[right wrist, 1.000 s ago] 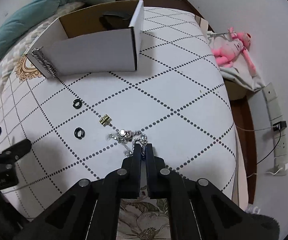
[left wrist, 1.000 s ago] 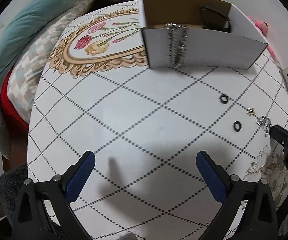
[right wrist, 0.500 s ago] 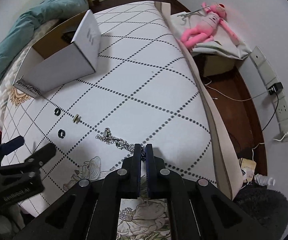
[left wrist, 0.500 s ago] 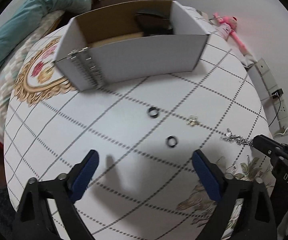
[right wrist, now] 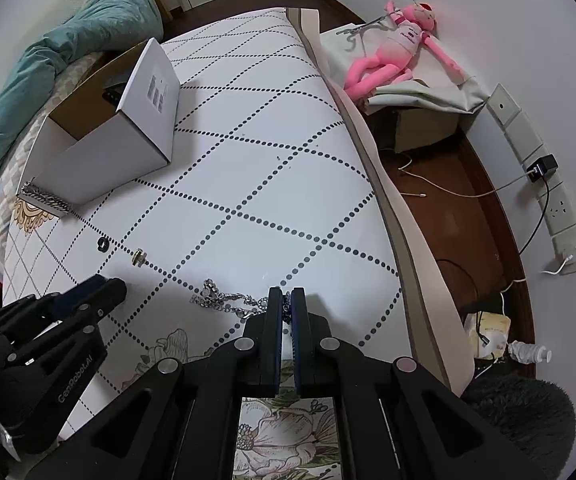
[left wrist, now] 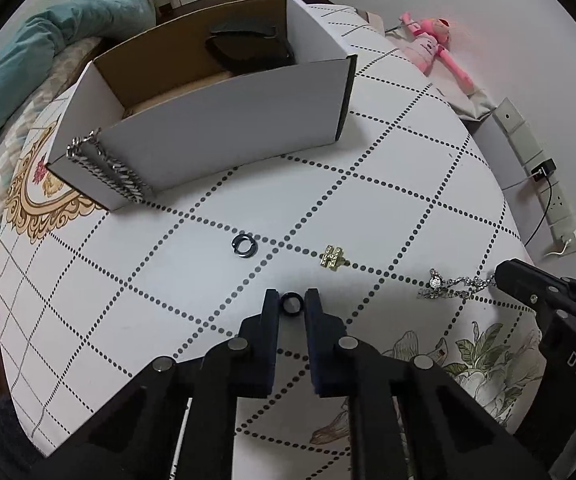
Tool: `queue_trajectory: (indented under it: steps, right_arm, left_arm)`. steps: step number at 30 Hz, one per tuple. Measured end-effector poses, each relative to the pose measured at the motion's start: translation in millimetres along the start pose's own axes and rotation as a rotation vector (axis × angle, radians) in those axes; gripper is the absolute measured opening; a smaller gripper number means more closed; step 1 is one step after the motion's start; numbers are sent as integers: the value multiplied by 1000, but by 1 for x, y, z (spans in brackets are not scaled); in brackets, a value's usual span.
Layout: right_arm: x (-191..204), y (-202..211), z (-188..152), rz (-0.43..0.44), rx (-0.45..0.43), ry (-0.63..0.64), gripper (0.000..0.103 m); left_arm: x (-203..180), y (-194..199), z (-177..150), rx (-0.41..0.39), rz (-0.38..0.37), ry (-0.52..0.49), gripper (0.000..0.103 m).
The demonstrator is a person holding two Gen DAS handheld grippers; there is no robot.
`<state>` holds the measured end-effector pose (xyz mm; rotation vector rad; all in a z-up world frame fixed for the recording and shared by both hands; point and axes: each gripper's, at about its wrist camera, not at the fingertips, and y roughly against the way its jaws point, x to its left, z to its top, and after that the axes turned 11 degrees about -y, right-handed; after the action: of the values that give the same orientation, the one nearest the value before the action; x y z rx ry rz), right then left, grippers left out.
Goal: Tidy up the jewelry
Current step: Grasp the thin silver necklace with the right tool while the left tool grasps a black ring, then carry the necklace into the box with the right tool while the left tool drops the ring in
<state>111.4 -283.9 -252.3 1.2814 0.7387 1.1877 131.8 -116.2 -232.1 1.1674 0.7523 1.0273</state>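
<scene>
The left gripper [left wrist: 291, 304] is low over the desk [left wrist: 388, 184], its fingers closed in on a black ring [left wrist: 291, 305] held between the tips. A second black ring [left wrist: 243, 245] lies on the desk farther off, with a gold charm [left wrist: 332, 257] just to its right. The right gripper [right wrist: 286, 304] has its fingers pressed together on one end of a silver chain [right wrist: 223, 300]; the rest trails left across the desk. Far left stands an open white box [left wrist: 223, 136] with a thick silver chain [left wrist: 107, 168] draped over its near left corner and something dark inside, perhaps a pouch. A pink plush [right wrist: 392, 48] lies far right, off the desk.
</scene>
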Motion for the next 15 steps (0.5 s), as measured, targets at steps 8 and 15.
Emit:
queue_trajectory:
  steps: [8,15]
  right_arm:
    - [5,11,-3,26,-5,10,4]
    - [21,43,0,114,-15,34,4]
  left_arm:
    - [2,12,0,-33,-22,5,10]
    - [20,58,-3,-102,-49,22,10]
